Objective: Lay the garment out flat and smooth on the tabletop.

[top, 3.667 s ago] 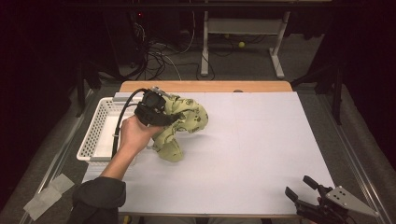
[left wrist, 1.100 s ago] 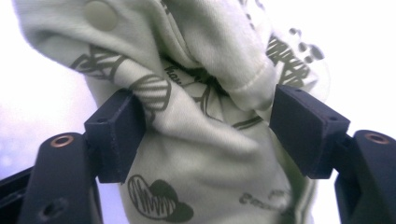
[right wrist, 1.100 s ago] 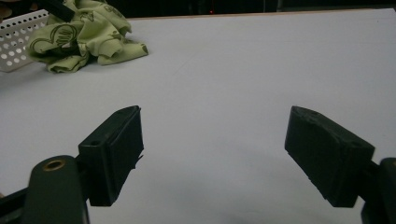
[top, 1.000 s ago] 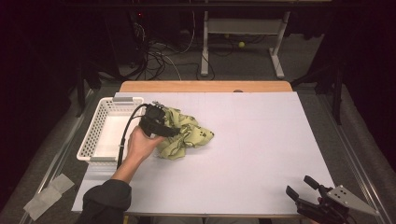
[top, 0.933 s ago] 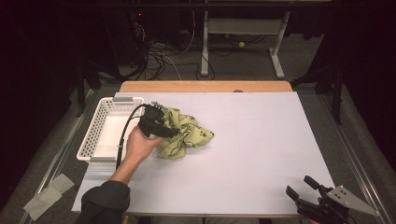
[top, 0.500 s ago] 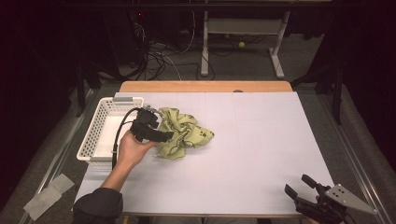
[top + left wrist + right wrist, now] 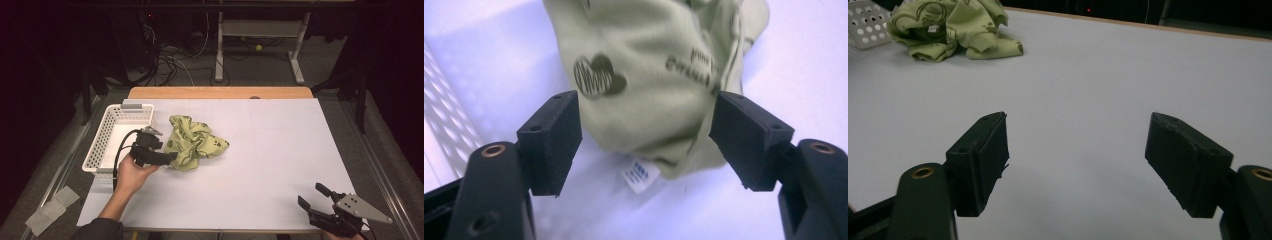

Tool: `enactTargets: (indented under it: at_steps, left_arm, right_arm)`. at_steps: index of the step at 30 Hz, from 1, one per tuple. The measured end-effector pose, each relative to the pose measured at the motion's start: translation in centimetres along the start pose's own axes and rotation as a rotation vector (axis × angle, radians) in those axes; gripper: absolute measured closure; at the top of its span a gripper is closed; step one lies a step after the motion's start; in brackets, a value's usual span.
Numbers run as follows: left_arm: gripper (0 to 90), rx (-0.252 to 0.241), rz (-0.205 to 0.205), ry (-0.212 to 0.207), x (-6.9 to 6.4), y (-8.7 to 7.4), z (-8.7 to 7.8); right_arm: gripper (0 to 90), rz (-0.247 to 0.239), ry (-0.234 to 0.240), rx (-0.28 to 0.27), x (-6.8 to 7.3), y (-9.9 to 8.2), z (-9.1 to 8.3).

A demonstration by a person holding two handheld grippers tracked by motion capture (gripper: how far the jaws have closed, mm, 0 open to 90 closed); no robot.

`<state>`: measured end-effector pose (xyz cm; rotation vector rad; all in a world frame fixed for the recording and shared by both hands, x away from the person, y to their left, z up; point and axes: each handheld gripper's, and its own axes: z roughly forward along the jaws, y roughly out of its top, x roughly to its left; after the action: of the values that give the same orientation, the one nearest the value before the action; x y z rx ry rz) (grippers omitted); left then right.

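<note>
Right hand-held gripper point(image 7: 314, 196) is seen at the near right corner of the worktop point(image 7: 280, 165), jaws spread wide apart with nothing between them; a grey three-cornered plate point(image 7: 361, 207) sits on top of it. In the right gripper view its jaws point(image 7: 1078, 165) frame bare white worktop surface, and the jaws have just been closing slightly, nothing held

Left hand-held gripper point(image 7: 172, 156) is held low over the worktop near the left side, gripped by the person's left hand point(image 7: 131, 172), a black cable looping off its back. Jaws are apart, pointed toward the green cloth point(image 7: 194, 141). In the left gripper view the jaws point(image 7: 646, 145) stand wide on either side of the cloth's near edge; the pads are not seen pressing on the fabric. The jaws have just been closing a little with the cloth edge between them

Green cloth is crumpled in a heap on the worktop, left of centre, just beside the left hand-held gripper's tips. Dark printed hearts and lettering are seen on it, and a small white label point(image 7: 640, 175) lies on the surface at its near edge. In the right gripper view the cloth point(image 7: 950, 27) is seen far off at top left

White perforated basket point(image 7: 102, 145) stands at the left edge of the worktop, beside the left hand, well apart from the cloth heap

Beyond the white surface a wooden strip point(image 7: 220, 93) of the worktop is seen; cables and desk legs on the floor behind, dark
</note>
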<state>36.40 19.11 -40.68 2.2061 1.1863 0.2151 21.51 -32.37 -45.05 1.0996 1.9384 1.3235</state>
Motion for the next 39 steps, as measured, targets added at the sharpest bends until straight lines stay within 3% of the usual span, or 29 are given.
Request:
enactTargets:
  at_steps: [8, 14, 22, 29, 34, 39]
  left_arm:
    - [29.1, 0.0, -0.017, -0.014, 0.1, -1.8, 0.3]
    - [32.1, 0.002, 0.02, 0.006, -0.7, -2.0, 0.4]
    - [37.6, 0.032, 0.026, -0.04, -1.1, -2.1, 0.8]
    - [51.9, 0.036, 0.039, -0.09, -1.3, -2.2, 1.6]
    - [66.4, 0.036, 0.07, -0.117, -1.9, -2.2, 1.7]
    - [77.8, 0.04, 0.057, -0.158, -2.1, -1.9, 2.2]
  right_arm:
    - [27.7, -0.03, 0.043, 0.02, 0.8, 2.6, 2.8]
    - [29.4, -0.052, 0.105, 0.05, 2.3, 3.9, 5.9]
    - [30.1, -0.071, 0.158, 0.107, 4.3, 4.5, 9.7]
    - [33.9, -0.096, 0.181, 0.142, 6.1, 5.2, 12.4]
    - [34.8, -0.096, 0.211, 0.172, 7.3, 5.9, 14.1]
    - [37.8, -0.092, 0.236, 0.216, 8.1, 6.3, 16.0]
